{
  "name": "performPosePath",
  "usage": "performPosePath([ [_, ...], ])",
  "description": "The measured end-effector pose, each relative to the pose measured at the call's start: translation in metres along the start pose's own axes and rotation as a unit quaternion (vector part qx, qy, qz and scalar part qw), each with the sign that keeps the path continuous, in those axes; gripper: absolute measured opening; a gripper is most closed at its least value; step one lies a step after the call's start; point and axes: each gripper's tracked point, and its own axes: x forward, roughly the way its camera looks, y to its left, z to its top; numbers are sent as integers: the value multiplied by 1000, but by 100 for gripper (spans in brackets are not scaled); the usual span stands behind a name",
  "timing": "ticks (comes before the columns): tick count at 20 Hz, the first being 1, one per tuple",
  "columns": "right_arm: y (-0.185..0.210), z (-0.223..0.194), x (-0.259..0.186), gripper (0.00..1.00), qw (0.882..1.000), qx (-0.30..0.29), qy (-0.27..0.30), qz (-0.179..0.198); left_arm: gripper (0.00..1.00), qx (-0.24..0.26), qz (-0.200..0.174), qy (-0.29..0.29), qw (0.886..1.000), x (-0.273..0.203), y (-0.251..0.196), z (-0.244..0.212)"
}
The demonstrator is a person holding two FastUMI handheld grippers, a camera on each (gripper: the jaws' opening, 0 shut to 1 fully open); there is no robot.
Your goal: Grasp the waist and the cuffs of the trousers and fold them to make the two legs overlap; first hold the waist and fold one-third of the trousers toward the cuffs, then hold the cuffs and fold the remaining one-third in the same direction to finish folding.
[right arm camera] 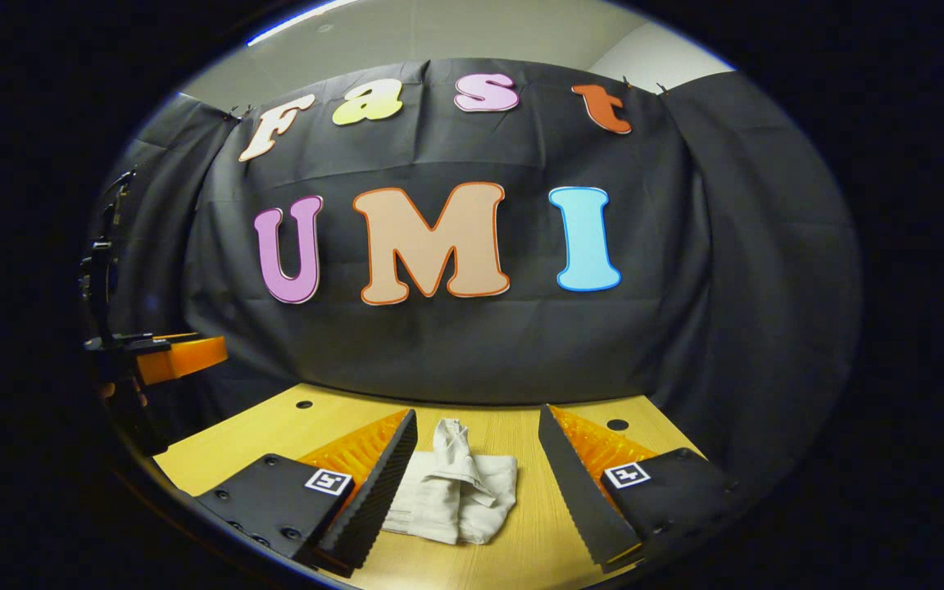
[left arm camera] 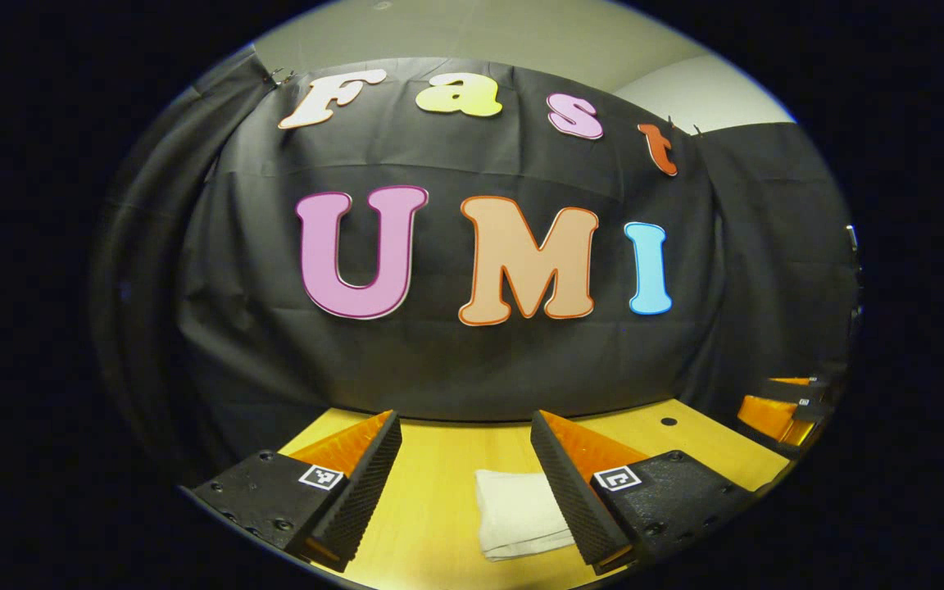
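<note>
The table (left arm camera: 447,492) spans the lower part of both views, in front of the black cloth wall (left arm camera: 456,360). On it the trousers (right arm camera: 456,492) lie as a compact folded bundle, so the folding appears complete. In the left gripper view the trousers (left arm camera: 517,512) sit at lower centre, partly behind one finger. The left gripper (left arm camera: 468,483) stands wide and empty; the right gripper (right arm camera: 476,483) likewise, both raised above the cloth, probably backed off. The right gripper view alone reveals a rumpled ridge on the bundle's upper layer; the left gripper view presents a smooth edge.
</note>
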Motion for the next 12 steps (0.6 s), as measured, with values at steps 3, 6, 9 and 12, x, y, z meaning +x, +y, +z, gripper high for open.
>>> performPosePath([
  [3,4,10,-2,96,1000,13,-16,-11,95,7,5,-1,1000,-11,17,0],
  [6,6,19,-6,96,999,-1,-36,-22,94,10,4,0,1000,-16,23,-1],
  [9,15,26,-12,96,998,-20,-50,-17,92,13,-4,5,1000,-16,23,-4],
  [12,23,30,-14,91,998,-36,-57,-14,92,13,-8,1,1000,-16,22,-1],
])
